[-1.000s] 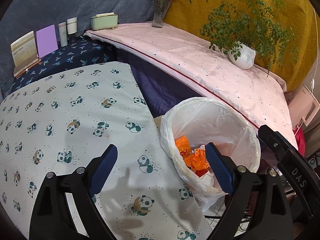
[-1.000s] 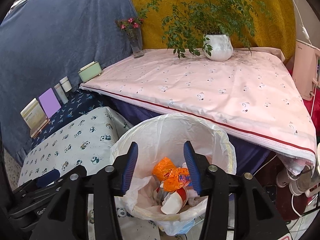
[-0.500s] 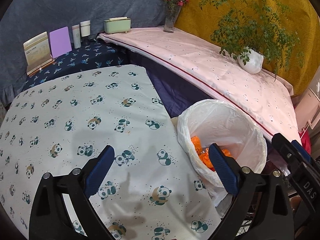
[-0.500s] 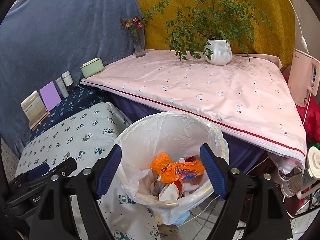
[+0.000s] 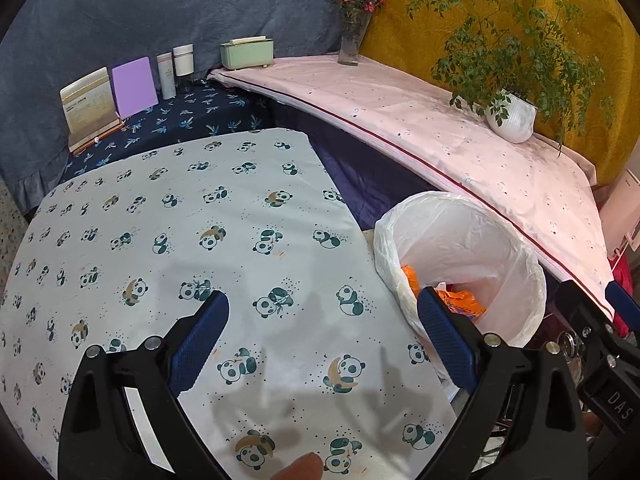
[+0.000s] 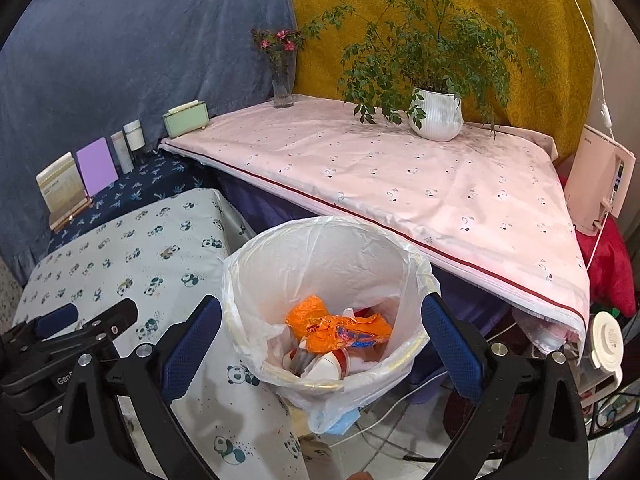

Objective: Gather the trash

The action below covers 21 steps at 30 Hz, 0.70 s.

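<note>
Item: trash, orange wrapper (image 6: 336, 326) in bin (image 6: 416, 276) off table (image 5: 168, 216) corner; right claw (image 6: 320, 338) just opened, left claw (image 5: 322, 336) apart, both empty; risk: knocking bin over.

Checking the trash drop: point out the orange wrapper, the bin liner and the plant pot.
Orange wrapper (image 6: 320, 322): right wrist view, its crumpled middle.
Bin liner (image 6: 320, 256): right wrist view, bare inner back wall.
Plant pot (image 6: 438, 118): right wrist view, front of its ribbed white side.
</note>
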Tool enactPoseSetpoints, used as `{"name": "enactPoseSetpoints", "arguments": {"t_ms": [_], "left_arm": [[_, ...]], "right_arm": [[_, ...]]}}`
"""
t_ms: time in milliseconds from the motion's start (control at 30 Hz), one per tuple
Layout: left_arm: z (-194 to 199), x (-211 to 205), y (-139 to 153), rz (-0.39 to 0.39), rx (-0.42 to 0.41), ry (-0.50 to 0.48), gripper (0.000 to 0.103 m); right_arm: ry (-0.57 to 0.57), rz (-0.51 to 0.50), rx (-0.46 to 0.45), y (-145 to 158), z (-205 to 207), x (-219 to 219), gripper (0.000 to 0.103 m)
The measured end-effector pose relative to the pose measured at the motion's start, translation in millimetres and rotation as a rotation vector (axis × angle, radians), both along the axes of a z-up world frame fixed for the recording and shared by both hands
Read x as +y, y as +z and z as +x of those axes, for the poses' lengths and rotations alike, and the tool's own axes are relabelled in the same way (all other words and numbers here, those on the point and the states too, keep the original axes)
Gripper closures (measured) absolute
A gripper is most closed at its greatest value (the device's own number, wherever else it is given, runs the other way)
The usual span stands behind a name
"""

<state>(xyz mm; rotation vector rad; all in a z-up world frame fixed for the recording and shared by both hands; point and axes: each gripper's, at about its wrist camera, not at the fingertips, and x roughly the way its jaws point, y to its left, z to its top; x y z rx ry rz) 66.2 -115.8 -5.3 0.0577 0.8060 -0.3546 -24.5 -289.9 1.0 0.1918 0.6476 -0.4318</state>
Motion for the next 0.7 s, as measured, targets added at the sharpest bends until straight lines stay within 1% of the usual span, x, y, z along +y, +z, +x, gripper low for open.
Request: {"name": "enactPoseSetpoints", "arguments": {"t_ms": [167, 300, 700], "left_arm": [[-1.4, -1.0, -1.7, 0.024, 0.001, -0.001, 0.012], [-1.5, -1.7, -3.7, 0.027, 0.011, 0.0, 0.012], [1.1, -10.4, -10.4, 0.051, 0.045, -0.013, 0.012]], "right_arm": [[0.006, 0.008, 0.015, -2.4, -2.2, -0.7, 0.006], [0.005, 0.045, 0.028, -5.0, -3.3, -4.7, 0.006], [0.014, 0.026, 0.069, -12.0, -0.7, -6.9, 0.006]]}}
